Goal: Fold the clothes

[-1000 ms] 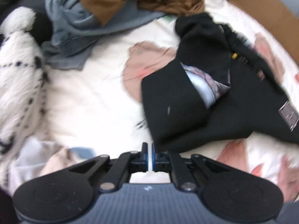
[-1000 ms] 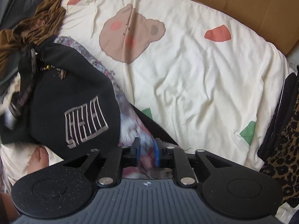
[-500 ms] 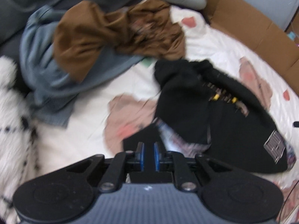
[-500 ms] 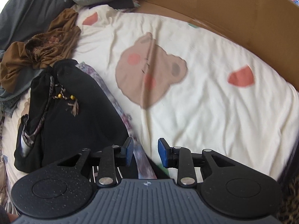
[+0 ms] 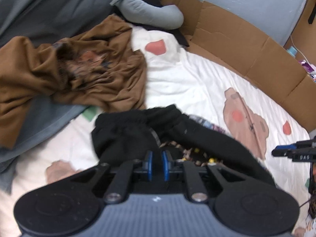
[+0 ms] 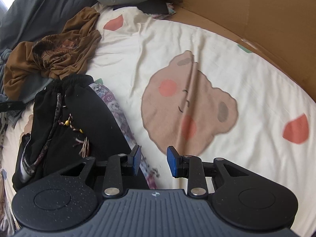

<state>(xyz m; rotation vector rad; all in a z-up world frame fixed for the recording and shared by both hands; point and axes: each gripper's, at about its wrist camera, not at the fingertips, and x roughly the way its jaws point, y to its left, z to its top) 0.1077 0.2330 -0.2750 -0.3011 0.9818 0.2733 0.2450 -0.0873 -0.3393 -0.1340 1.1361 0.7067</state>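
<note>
— What are we looking at first?

— The black garment (image 6: 83, 122), soft, matte and bunched, lying on the cream bear-print sheet (image 6: 197, 59). We see a gathered, ribbed waistband at its far end, a patterned purple-grey lining along its right edge, and a braided cord with small yellow beads on top.

— Which way does it run?

— In the right wrist view its long axis goes from near the right gripper (image 6: 153, 161) away toward the brown garment (image 6: 53, 59), waistband end farthest from us.

— And our jaws?

— The right gripper's blue pads stand well apart, having just widened; only the lining's edge and sheet show between them, nothing pinched. The left gripper (image 5: 157, 165) has a narrow gap, having just eased open, with black cloth behind it; we cannot tell if the pads touch it.

— What's unclear?

— The left view is blurred, and the gripper body hides the garment's near end. The crumpled brown garment overlaps grey-blue fabric (image 5: 39, 122). A grey padded roll (image 5: 146, 9) and stiff cardboard wall (image 6: 246, 15) lie beyond.
</note>
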